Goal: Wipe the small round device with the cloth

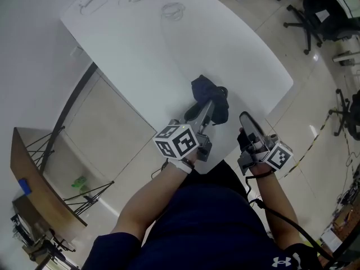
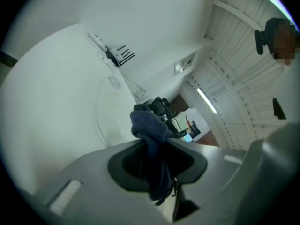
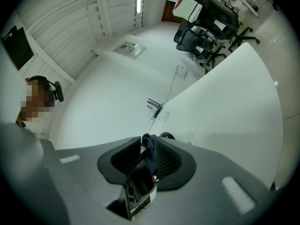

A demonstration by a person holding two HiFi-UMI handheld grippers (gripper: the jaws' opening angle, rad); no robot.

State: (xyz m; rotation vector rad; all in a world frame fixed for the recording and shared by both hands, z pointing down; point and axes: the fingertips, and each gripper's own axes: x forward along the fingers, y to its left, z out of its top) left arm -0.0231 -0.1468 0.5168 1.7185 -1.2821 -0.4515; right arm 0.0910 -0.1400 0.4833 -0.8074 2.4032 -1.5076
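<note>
The person's arms [image 1: 152, 207] reached over the near edge of the big white table [image 1: 169, 55]. The left gripper [image 2: 157, 149] pinched the dark blue cloth [image 1: 209, 91], held up, probably ready to rub. The right gripper [image 1: 245, 136] squeezed the small dark device [image 3: 148, 144] steady beside the cloth, mostly hidden.
</note>
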